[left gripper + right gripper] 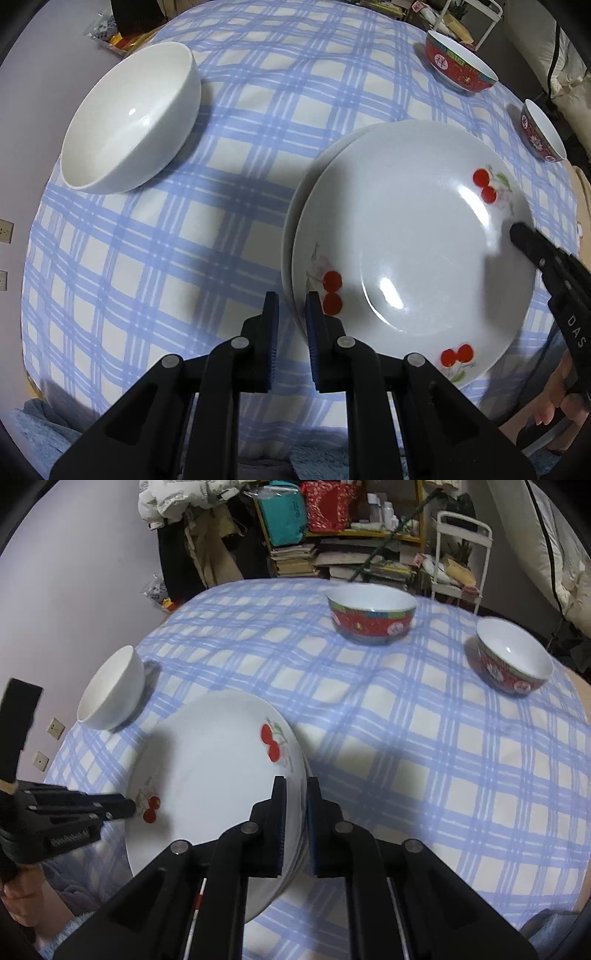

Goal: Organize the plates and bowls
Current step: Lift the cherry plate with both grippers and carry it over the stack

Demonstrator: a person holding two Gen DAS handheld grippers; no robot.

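White cherry plate (207,768): my right tongs (295,827) and left tongs (291,332) both clamp its rim, above the checked bench (424,760).

My left gripper (291,314) and right gripper (295,801): black plastic arms, silver pivot pins, ribbed blue pads (272,325), white lettering.

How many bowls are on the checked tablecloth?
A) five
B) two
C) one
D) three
D: the right wrist view shows a plain white bowl at the left, a big red patterned bowl at the far side and a smaller red patterned bowl at the right, all on the tablecloth.
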